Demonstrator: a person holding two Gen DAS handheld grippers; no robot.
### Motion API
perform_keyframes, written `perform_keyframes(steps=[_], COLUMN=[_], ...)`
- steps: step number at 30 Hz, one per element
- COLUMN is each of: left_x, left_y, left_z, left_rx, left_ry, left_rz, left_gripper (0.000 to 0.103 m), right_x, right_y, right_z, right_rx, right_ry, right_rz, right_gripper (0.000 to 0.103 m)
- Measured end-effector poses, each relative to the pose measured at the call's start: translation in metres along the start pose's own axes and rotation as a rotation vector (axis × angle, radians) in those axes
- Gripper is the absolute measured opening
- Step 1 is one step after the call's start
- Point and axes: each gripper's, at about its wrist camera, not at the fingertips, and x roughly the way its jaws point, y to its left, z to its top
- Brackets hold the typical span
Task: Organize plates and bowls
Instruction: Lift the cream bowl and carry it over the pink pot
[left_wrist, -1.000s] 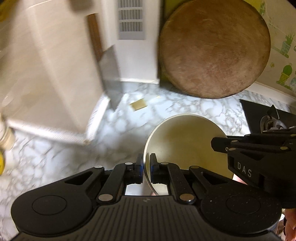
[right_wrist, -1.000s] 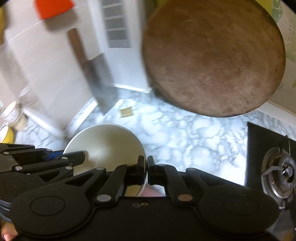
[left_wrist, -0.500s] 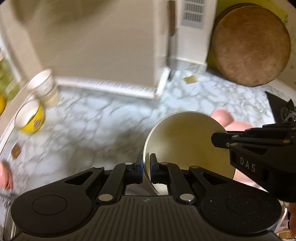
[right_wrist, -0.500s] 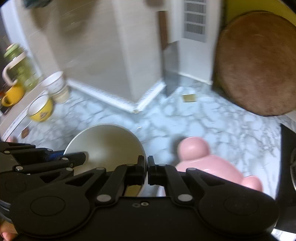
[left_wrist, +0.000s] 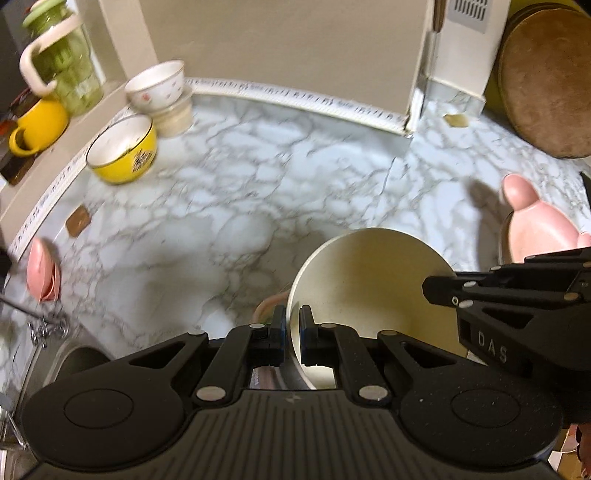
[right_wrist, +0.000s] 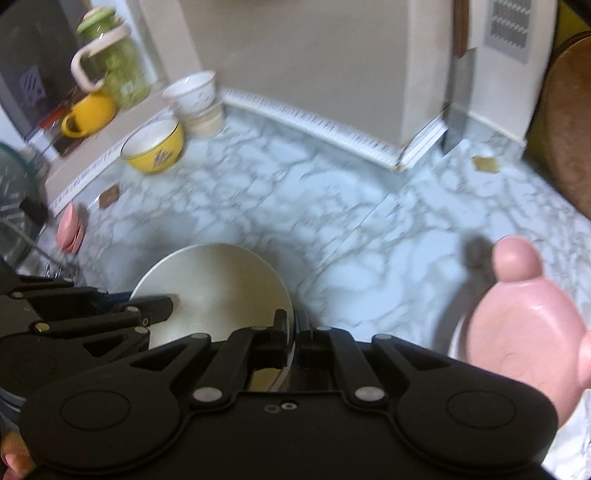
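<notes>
Two grippers shared one cream bowl (left_wrist: 373, 291) over the marble counter (left_wrist: 229, 206). The left gripper (left_wrist: 291, 336) had its jaws pinched tight on the bowl's near-left rim, and the right gripper (right_wrist: 291, 334) was clamped the same way on the opposite rim, so the bowl hung tilted between them, clear of the counter as far as I could tell.

To do this well, I thought both hands should travel together and keep the rim level; any twist between them could pry the thin edge out of one pinch. Lowering it flat before either jaw loosened seemed wise.

A pink eared dish (right_wrist: 517, 325) lay just to the right, seemingly on something white, close enough to be clipped. Farther back on the left stood a yellow bowl (left_wrist: 122, 153), and beside it a white bowl (left_wrist: 157, 86) stacked on another. A yellow mug (left_wrist: 38, 127) and a green jar (left_wrist: 70, 70) sat on the ledge, and the sink (left_wrist: 55, 369) edged the near left. The middle of the counter lay bare.
</notes>
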Motion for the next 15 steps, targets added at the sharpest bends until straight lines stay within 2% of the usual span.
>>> perform_keyframes(steps=[8, 15], left_x=[0.015, 0.021], left_y=[0.003, 0.002], left_z=[-0.013, -0.016], left_rx=[0.012, 0.03], left_ry=[0.037, 0.043], left_rz=[0.015, 0.026], left_gripper=[0.006, 0.006], right_x=[0.018, 0.021], right_y=[0.01, 0.013], right_z=[-0.009, -0.01], right_rx=[-0.033, -0.065], right_ry=[0.058, 0.057], right_rz=[0.016, 0.005], right_gripper=[0.005, 0.005])
